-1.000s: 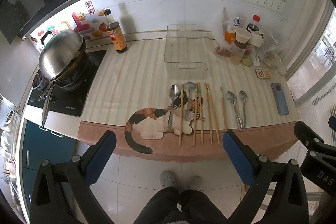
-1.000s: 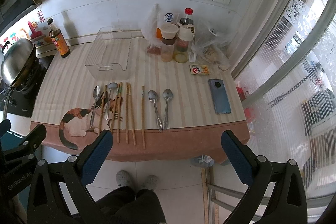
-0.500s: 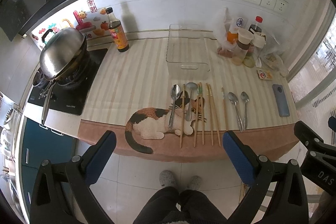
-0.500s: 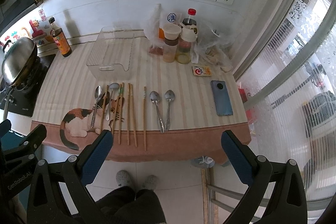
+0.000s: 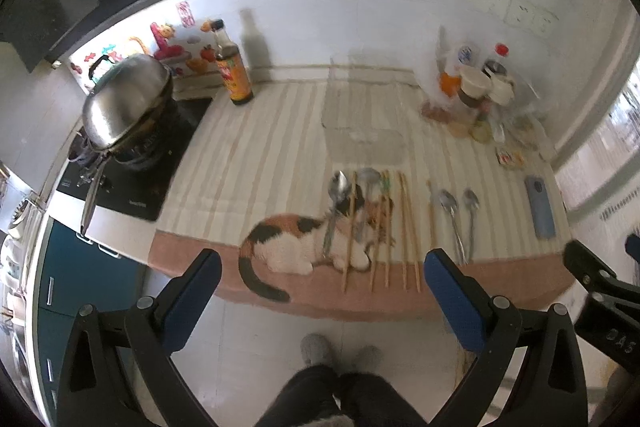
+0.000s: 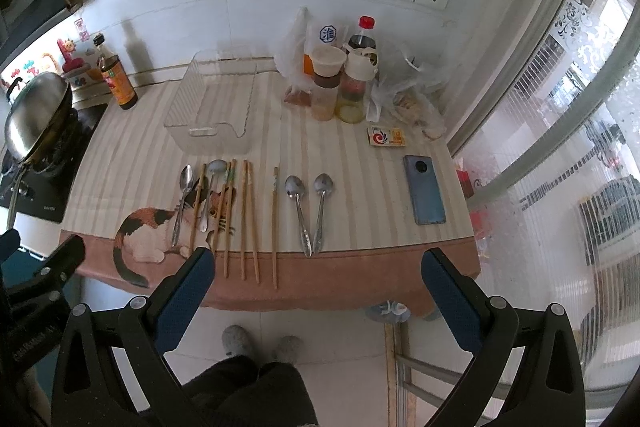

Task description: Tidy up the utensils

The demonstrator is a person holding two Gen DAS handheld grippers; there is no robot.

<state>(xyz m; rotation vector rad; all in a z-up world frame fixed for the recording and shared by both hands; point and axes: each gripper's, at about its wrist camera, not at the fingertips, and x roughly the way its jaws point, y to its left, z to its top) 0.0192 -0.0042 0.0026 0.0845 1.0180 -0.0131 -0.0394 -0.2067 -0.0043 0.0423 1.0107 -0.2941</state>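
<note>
Several metal spoons (image 6: 298,211) (image 5: 454,215) and wooden chopsticks (image 6: 248,223) (image 5: 406,227) lie in a row near the front edge of the striped counter mat (image 6: 352,147). A clear plastic bin (image 6: 214,107) (image 5: 362,123) stands empty behind them. My left gripper (image 5: 320,291) is open and empty, held in front of and below the counter edge. My right gripper (image 6: 316,291) is open and empty, also in front of the counter edge, below the chopsticks and spoons.
A wok (image 5: 124,99) sits on the black stove at left, with a sauce bottle (image 5: 234,71) behind. Jars and bottles (image 6: 340,79) stand at the back right. A blue phone (image 6: 424,189) and a small card (image 6: 386,138) lie at right. A window borders the right side.
Both grippers have moved a little closer to the counter, so the utensils appear larger. The left view is now blurred by motion. Nothing on the counter has moved.
</note>
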